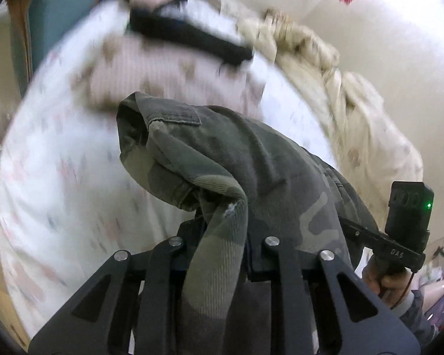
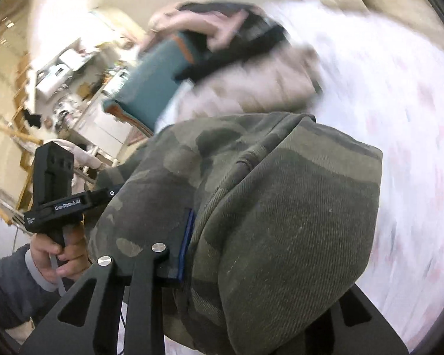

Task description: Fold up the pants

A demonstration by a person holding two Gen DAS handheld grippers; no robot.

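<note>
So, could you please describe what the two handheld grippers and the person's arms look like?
Both grippers are matte black, with slotted linkage arms and silver pivot rivets. The left gripper shows nothing more; the right gripper has a blue pad on one finger. Seen across, one handle reads "DAS" beside a green light, the other "GenRobot.AI". The bare hands emerge from dark grey sleeves with pale cuffs.

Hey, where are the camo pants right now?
The camo pants are lifted above the white patterned bedsheet, draped over both tools: the left tool pinches one bunched end, and the right wrist view shows fabric covering the right tool.
</note>
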